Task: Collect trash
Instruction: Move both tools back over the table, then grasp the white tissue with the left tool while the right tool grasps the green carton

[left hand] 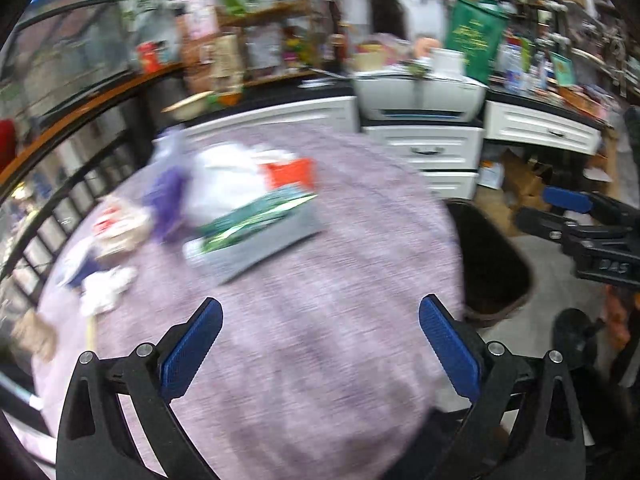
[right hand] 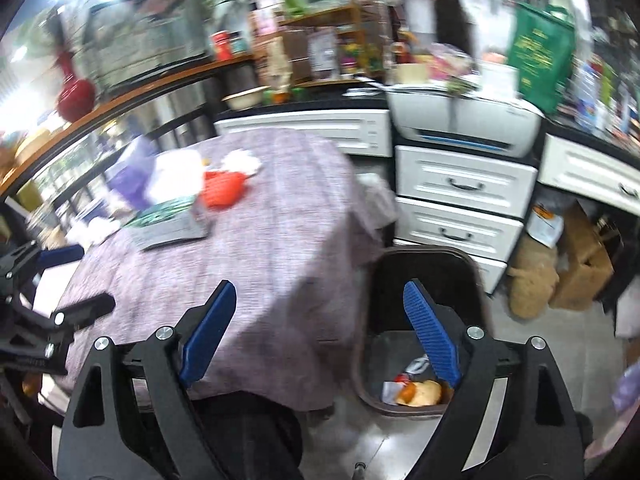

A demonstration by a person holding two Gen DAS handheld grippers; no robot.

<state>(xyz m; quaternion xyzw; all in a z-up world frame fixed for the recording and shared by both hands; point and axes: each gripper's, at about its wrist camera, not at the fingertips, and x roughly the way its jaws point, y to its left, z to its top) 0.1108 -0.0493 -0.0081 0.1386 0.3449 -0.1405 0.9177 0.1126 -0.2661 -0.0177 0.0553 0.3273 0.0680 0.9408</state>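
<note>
Floor bin (right hand: 424, 272) with food scraps (right hand: 420, 392)

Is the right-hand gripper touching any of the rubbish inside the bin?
Apart. In the right wrist view the right gripper is open and empty, held above the bin; the rubbish lies on the bin's bottom, well below its fingers.

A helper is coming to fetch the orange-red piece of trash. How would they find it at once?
Start at the table under the purple woven cloth, which stands before the white drawers. The litter lies at its far end, and there the orange-red piece sits beside a white bag. Nothing else on the cloth has that bright colour.
</note>
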